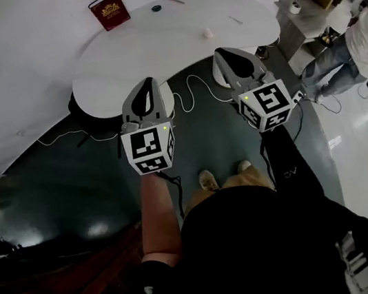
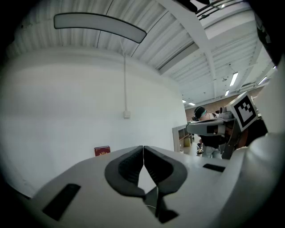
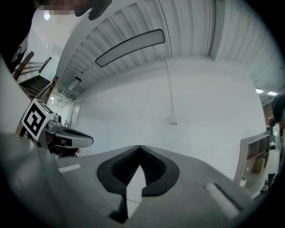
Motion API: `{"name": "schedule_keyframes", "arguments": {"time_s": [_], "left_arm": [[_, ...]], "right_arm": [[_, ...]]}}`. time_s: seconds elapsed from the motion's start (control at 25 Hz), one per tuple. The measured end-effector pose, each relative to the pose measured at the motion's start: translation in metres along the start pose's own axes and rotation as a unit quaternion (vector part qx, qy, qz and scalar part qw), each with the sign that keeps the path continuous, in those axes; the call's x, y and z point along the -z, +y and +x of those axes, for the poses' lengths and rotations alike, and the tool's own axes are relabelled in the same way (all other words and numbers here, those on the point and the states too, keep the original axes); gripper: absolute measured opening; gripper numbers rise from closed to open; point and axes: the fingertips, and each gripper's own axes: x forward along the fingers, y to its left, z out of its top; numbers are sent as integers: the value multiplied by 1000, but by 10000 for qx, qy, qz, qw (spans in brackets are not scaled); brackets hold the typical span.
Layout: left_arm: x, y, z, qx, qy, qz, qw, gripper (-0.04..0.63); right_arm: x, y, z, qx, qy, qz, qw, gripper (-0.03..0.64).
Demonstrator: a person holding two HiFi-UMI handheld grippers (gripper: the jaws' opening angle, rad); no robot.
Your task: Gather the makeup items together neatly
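Our left gripper (image 1: 148,84) and right gripper (image 1: 221,53) are both clenched and empty, near the white counter (image 1: 153,43) in the upper middle of the frame.

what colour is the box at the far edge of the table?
Dark red with gold print. The head view shows the box best.

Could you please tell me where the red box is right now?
In the head view, the red box stands at the far left edge of the white table, against the wall, with a small dark round item just to its right.
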Motion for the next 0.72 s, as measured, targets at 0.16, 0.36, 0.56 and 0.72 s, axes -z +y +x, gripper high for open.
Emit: {"name": "schedule_keyframes", "arguments": {"time_s": [0.16,0.36,0.56,0.72], "left_arm": [[0,-8,2,67,-21,22,10000,9],[2,-10,3,83,-10,23,10000,9],[3,-3,2,93,-29,-21,10000,9],[10,3,2,141,4,-24,9999,9]], "right_arm": [[2,-1,-3,6,22,-4,10000,5],[1,2,-5,-41,-68,36,10000,5],[3,1,0,93,4,51,9999,5],[9,2,2,205,95,31,9997,5]]}}
